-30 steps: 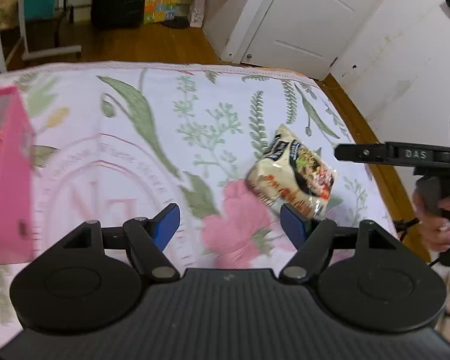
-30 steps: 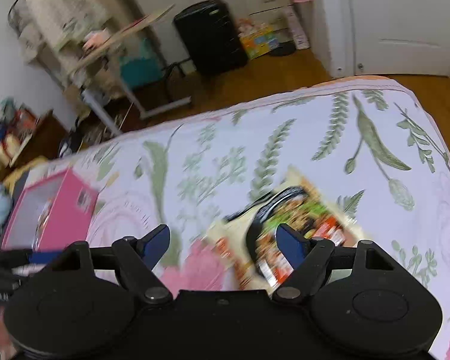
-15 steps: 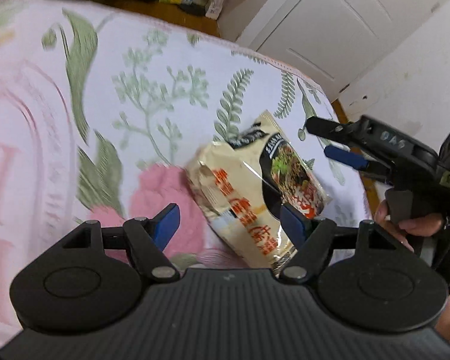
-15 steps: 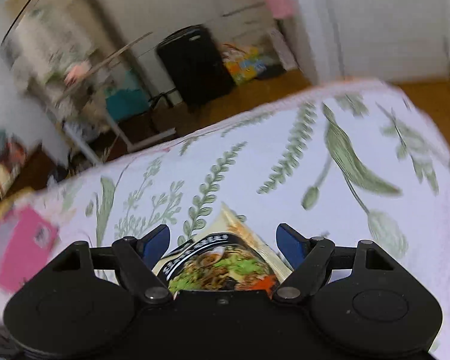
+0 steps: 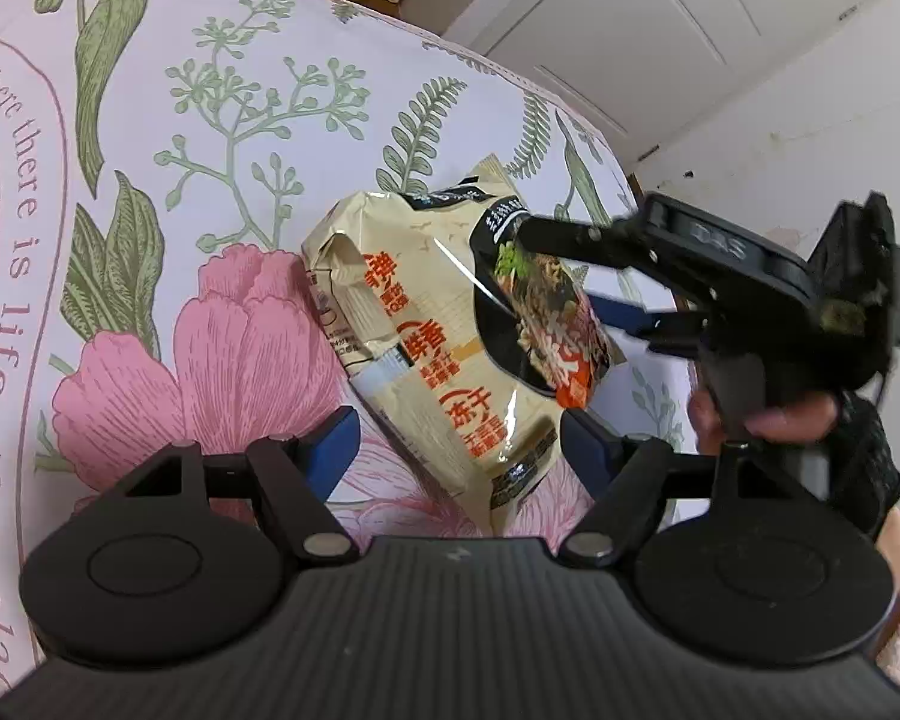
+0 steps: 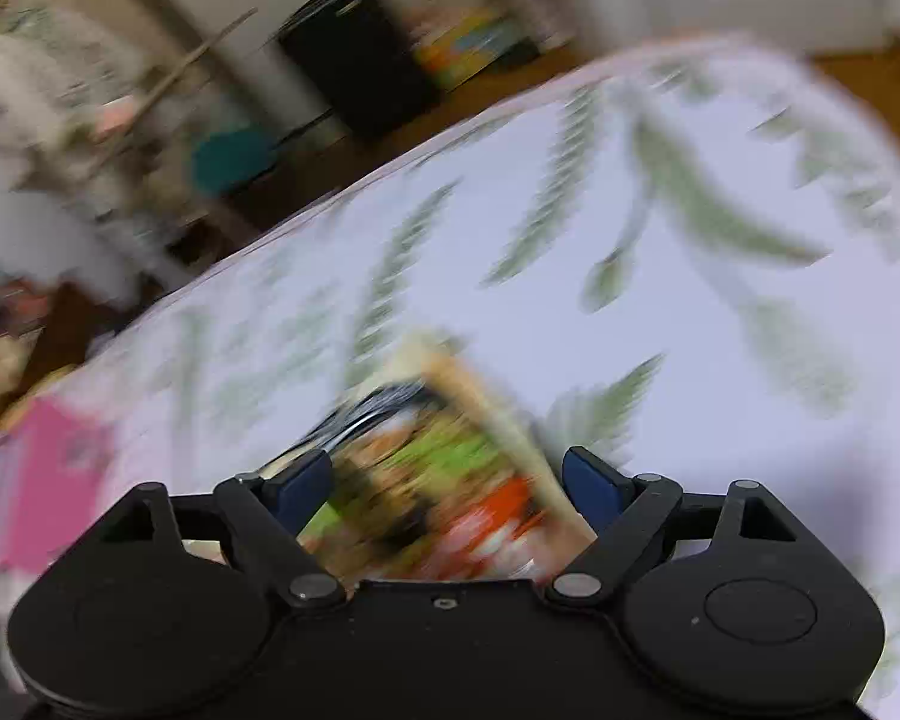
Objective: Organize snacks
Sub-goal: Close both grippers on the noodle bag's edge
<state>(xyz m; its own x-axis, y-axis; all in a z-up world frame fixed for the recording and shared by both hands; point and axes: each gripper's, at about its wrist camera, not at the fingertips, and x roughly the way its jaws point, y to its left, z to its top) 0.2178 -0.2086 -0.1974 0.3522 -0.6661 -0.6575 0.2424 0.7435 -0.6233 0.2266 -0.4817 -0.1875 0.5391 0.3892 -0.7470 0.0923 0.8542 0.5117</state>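
Here, packet: cream crinkled-plastic noodle packet (image 5: 450,354) lies near floral tablecloth's (image 5: 222,138) far-right corner.
Left gripper (image 5: 457,438): jaws apart, straddling it.
Right gripper (image 6: 447,483): jaws apart, straddling it.

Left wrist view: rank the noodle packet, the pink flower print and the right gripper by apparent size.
1. Pink flower print and noodle packet: too alike to rank.
2. Right gripper, partly cut off, so unsure.

To your left, the floral cloth (image 5: 150,180) lies bare and open for passage, near and far. At centre the noodle packet (image 5: 450,348) blocks the way between your left gripper's (image 5: 457,441) spread jaws. On the right, the right gripper (image 5: 564,276) crowds the packet's far right side.
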